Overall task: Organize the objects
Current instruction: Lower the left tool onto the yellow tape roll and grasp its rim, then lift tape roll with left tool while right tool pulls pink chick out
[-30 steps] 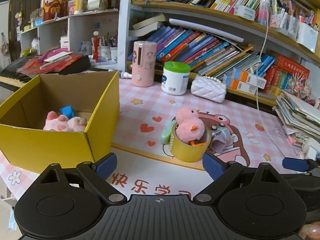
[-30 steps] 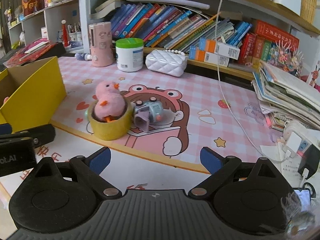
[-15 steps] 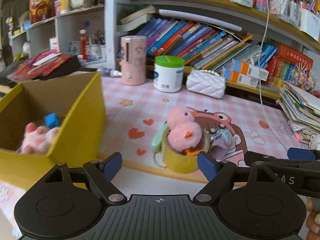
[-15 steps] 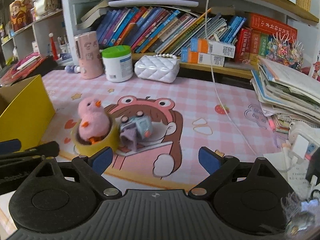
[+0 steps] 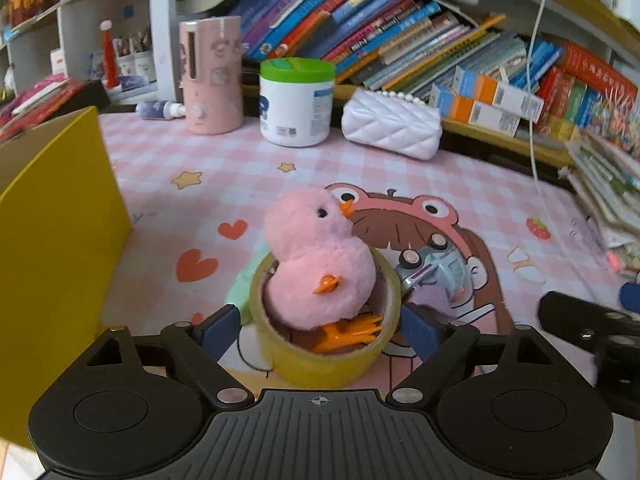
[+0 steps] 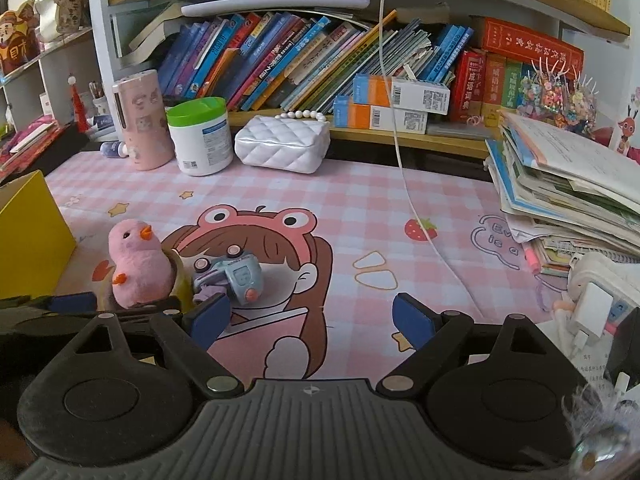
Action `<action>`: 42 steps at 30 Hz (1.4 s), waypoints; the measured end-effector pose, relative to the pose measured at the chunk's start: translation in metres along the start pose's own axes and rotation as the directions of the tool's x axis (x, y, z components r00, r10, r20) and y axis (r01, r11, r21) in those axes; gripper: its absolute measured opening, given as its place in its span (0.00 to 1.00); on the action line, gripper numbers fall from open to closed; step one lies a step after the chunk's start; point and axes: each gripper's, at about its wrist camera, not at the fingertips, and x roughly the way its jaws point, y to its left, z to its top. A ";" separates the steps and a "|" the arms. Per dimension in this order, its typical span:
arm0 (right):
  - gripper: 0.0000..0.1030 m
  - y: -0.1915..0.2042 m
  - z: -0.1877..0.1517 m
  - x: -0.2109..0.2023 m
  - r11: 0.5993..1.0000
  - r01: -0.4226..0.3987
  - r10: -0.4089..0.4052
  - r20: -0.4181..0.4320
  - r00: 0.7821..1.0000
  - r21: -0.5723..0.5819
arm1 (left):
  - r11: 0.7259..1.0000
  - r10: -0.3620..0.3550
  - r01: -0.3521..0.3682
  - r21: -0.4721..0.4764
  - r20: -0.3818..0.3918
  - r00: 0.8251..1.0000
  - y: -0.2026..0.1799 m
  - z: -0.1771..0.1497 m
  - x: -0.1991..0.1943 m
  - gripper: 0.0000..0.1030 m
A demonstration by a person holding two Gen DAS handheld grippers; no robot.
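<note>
A pink plush chick [image 5: 316, 256] sits inside a yellow tape roll [image 5: 320, 364] on the pink checked mat. My left gripper [image 5: 318, 330] straddles the roll, one blue pad on each side; its jaws are opening and the pads do not visibly press on it. A grey-blue toy car [image 6: 236, 276] lies just right of the roll, close to the left fingertip of my right gripper [image 6: 311, 318], which stands open over bare mat. The yellow cardboard box [image 5: 52, 240] stands to the left.
A pink cylinder [image 5: 210, 76], a white jar with a green lid [image 5: 296, 100] and a white quilted purse [image 5: 392, 128] line the back, below shelves of books. A white cable [image 6: 404, 184] hangs over the mat. A paper stack [image 6: 568, 196] and a charger [image 6: 592, 304] sit right.
My left gripper has come forward and down, so the tape roll with the chick now lies between its fingers and the box has slid to the left edge. My right gripper shifted sideways slightly.
</note>
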 end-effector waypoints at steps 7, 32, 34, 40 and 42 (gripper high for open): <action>0.86 -0.002 -0.001 0.003 1.000 -0.009 0.009 0.004 1.000 0.001 | 0.999 -0.021 0.021 0.040 0.014 1.000 -0.002 -0.004 -0.010 0.79; 0.86 0.015 -0.008 -0.018 0.989 -0.128 0.127 0.022 0.992 0.078 | 0.996 -0.059 0.052 0.077 0.092 0.994 0.019 -0.043 -0.101 0.74; 0.86 0.016 -0.011 -0.020 0.988 -0.132 0.130 0.020 0.991 0.076 | 0.996 -0.057 0.052 0.075 0.072 0.996 0.020 -0.049 -0.097 0.74; 0.86 0.021 -0.015 -0.027 0.988 -0.145 0.144 0.016 0.989 0.057 | 0.993 -0.059 0.053 0.101 0.052 0.997 0.015 -0.055 -0.092 0.83; 0.86 0.022 -0.016 -0.030 0.988 -0.149 0.148 0.020 0.989 0.047 | 0.995 -0.058 0.053 0.090 0.051 0.997 0.015 -0.059 -0.091 0.83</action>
